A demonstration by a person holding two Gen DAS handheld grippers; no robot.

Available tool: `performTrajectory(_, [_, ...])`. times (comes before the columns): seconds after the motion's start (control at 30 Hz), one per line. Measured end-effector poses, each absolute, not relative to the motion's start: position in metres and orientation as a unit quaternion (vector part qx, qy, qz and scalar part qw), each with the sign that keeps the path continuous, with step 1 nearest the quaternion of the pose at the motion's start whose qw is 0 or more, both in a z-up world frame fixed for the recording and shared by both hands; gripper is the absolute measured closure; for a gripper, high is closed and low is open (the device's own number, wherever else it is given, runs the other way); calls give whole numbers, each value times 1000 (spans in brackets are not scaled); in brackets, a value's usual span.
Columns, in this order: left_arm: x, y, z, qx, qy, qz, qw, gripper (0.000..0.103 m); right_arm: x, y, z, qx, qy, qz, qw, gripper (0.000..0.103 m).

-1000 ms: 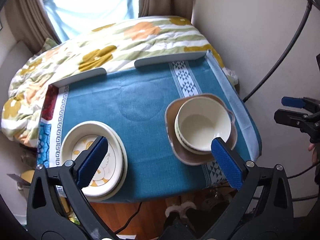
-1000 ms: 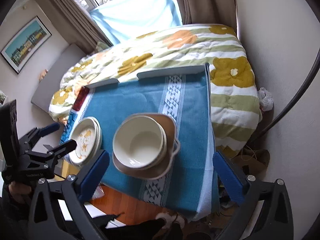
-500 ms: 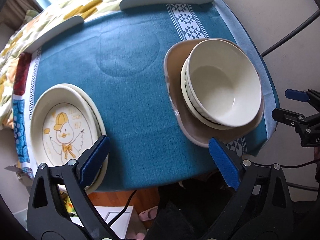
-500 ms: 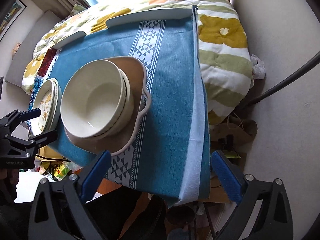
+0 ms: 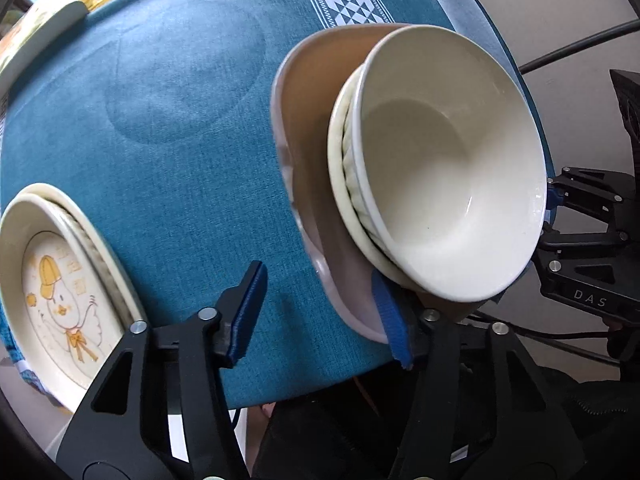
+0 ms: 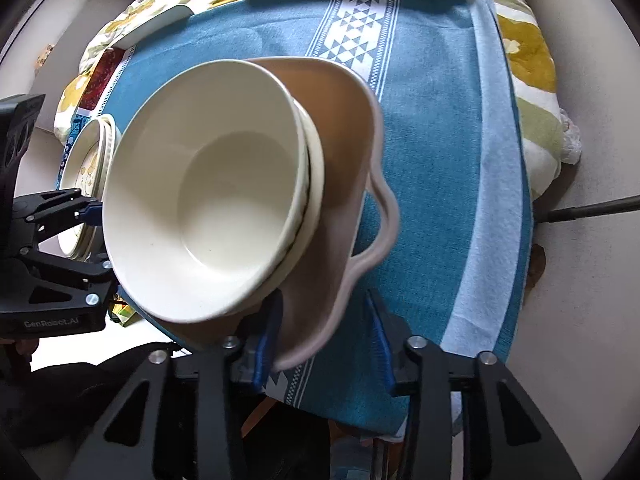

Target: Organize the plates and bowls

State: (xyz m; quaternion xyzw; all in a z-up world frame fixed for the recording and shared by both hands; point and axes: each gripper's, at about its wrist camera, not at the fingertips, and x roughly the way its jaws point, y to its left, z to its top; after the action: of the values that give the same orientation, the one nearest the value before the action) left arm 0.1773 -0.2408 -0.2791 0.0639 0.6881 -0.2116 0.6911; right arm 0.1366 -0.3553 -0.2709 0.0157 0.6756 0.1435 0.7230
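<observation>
1. A brown tray [image 5: 316, 128] with a looped handle [image 6: 386, 216] is seen on the bench [image 5: 180, 128], which is covered with a blue cloth
2. Two cream bowls [image 5: 444, 160], one nested in the other, are carried on the brown tray
3. The near edge of the brown tray is straddled by the left hand-held gripper [image 5: 324, 320]; its jaws are closing, one pad [image 5: 390, 328] lying against the tray rim, the other pad [image 5: 250, 312] apart over the cloth
4. The brown tray's near rim is also straddled by the right hand-held gripper [image 6: 324, 344]; its jaws are closing, the rim lying between them, not yet pinched
5. A stack of cream plates [image 5: 44, 280] with a duck picture is seen left of the brown tray, well apart
</observation>
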Motion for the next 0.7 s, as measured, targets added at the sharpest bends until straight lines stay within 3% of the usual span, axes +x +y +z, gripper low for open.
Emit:
performTrajectory(0.13, [178,-253,-288,64,685,-236,686,81,137,-354,-274,20,671,161,723,80])
performTrajectory(0.23, [174,-263,-293,96,669,-241,697,86,137,-349,-278,11,670,167,724,82])
performTrajectory(0.7, [161,-266,-288,113,632,-239,728,88,134,-335,-272,-9,642,182,745,82])
